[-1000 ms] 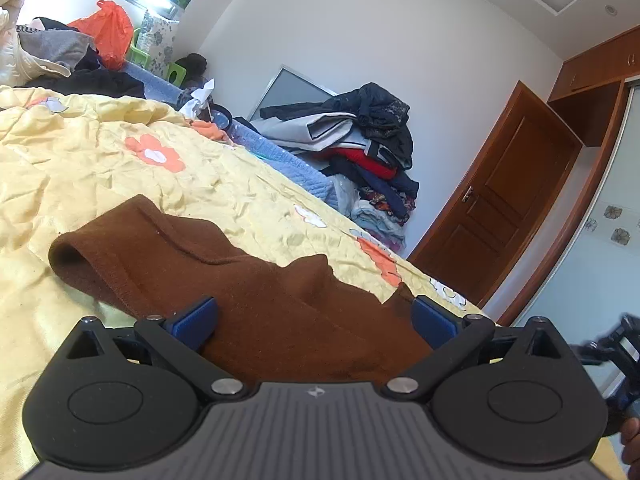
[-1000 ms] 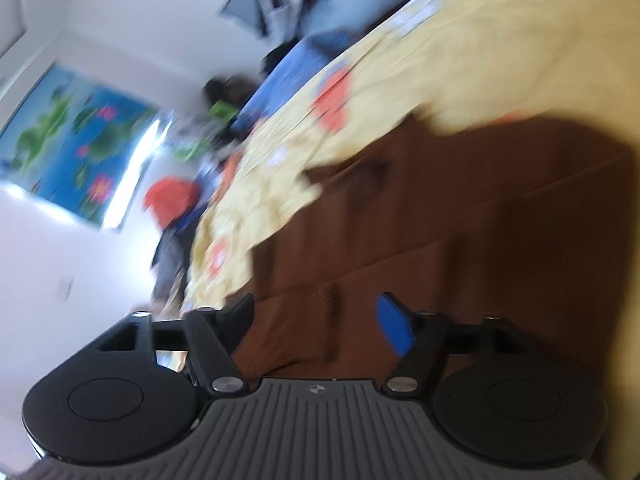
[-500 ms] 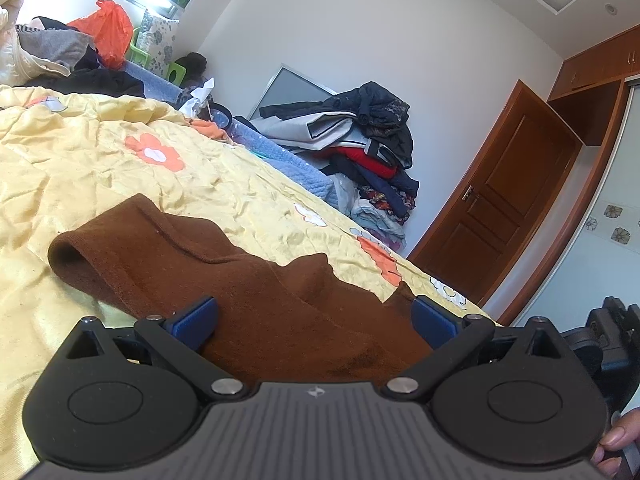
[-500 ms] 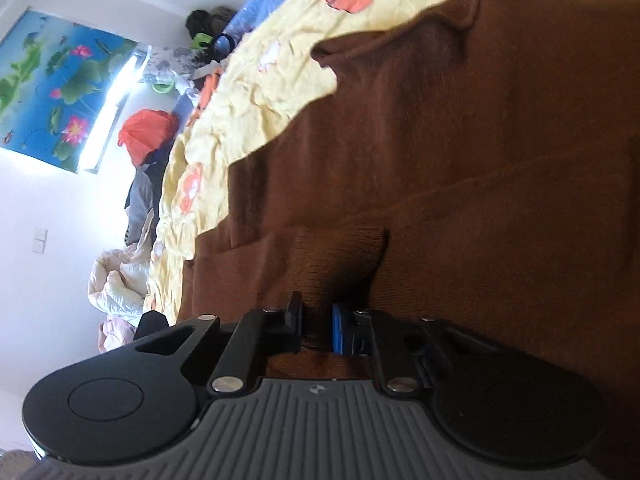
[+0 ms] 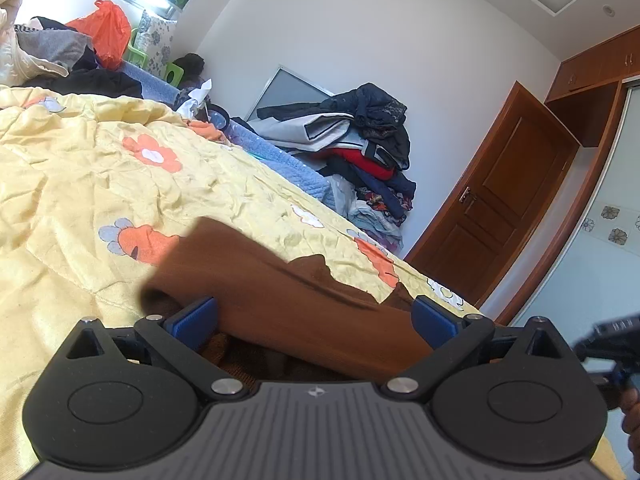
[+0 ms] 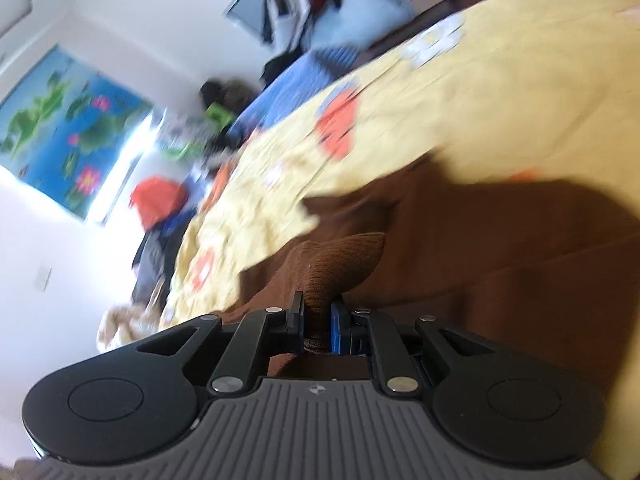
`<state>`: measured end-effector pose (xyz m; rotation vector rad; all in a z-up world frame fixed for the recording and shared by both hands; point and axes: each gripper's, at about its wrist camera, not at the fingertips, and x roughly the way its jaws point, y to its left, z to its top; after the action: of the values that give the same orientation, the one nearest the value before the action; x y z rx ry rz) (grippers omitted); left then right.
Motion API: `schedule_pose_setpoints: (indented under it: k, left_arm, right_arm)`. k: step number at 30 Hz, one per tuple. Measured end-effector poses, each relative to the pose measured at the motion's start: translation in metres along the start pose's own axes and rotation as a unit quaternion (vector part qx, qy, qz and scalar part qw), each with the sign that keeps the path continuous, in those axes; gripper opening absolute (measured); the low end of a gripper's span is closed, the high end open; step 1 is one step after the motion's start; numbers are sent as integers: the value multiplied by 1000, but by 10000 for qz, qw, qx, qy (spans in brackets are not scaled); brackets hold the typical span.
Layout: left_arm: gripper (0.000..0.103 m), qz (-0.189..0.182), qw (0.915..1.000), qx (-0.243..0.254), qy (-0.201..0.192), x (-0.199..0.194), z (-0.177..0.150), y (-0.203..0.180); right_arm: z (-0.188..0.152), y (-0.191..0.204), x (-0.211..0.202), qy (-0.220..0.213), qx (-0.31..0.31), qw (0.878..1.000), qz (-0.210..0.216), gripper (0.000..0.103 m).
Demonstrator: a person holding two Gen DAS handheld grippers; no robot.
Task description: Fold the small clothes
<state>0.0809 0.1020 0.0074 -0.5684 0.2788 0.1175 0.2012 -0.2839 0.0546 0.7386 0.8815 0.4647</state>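
A brown knit garment lies on the yellow flowered bedspread. My left gripper is open, its blue pads wide apart with the brown cloth lying between them, not pinched. In the right wrist view my right gripper is shut on a ribbed edge of the garment and holds it raised off the bed. That view is blurred. The right gripper and part of a hand show at the right edge of the left wrist view.
A heap of clothes is stacked against the far wall beside a wooden door. An orange bag and more clothing lie past the head of the bed. A blue blanket runs along the bed's far side.
My right gripper shut on the garment's ribbed edge and lifted it. In the left wrist view the sleeve has been dragged to the right, toward my left gripper, which stayed still and open.
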Motion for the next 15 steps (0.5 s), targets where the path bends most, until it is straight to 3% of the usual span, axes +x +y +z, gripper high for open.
schedule_pose_setpoints:
  k: [6,11,15]
  left_arm:
    - [103,10,10000,-10,21,1,0,0]
    - [103,4,9999,53,102,4,0,-2]
    - [103,74,9975,-148,683,14,9,5]
  right_arm:
    - [8,-81,-57,-432,614,9936,-843,18]
    - [-6,-110,-58,-367,794,9913,-979,20]
    - [-11,-95,-56,-575,669,9888,-1201,39]
